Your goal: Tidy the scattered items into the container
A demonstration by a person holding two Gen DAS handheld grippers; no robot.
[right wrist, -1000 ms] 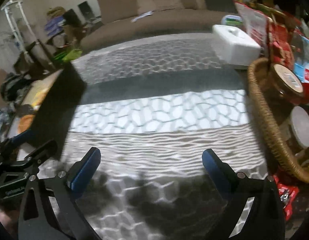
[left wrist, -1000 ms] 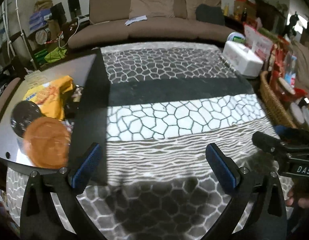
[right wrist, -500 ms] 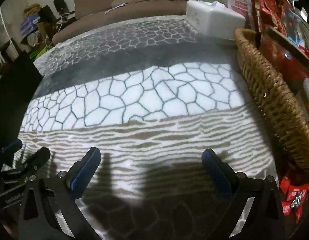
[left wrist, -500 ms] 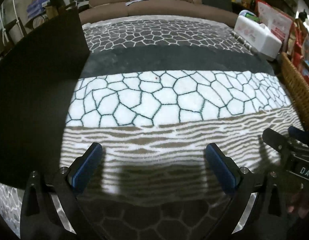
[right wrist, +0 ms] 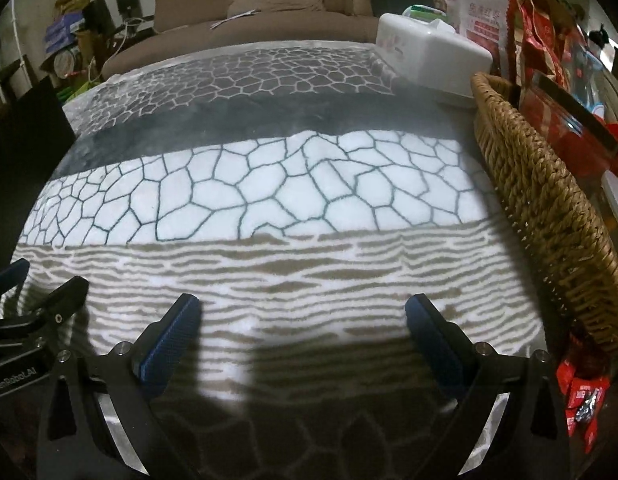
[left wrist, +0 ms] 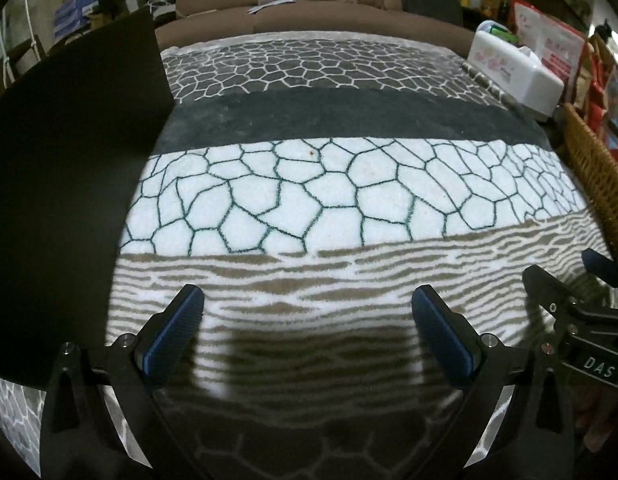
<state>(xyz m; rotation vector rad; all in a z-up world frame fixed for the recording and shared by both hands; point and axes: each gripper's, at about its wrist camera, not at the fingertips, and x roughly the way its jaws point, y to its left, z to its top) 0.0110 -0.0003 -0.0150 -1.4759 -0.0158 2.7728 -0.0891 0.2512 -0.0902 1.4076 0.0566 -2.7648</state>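
A plush rug (left wrist: 309, 208) fills both views, banded across its width: dark grey cobble shapes outlined in white at the far edge, a plain charcoal stripe, a white band cracked with dark green lines, then wavy tan and white stripes nearest the cameras. A brown fabric sofa (left wrist: 309, 4) with cushions runs beyond the rug's far edge. A flat, matte black panel (left wrist: 69, 184) covers the rug's left edge. At the right edge stands a woven wicker basket (right wrist: 545, 208), its braided wall coarse and brown, with glossy red packets (right wrist: 549, 52) rising above its rim. A white, rounded rectangular tissue box (right wrist: 433, 52) sits at the far right corner, just beyond the basket. Small red wrapped sweets (right wrist: 581, 396) lie loose on the rug at the basket's near end, outside it.

The left tongs (left wrist: 309, 332) and right tongs (right wrist: 301, 332) hang low over the striped band, side by side, each with black arms and ribbed blue pads spread wide apart and holding nothing.
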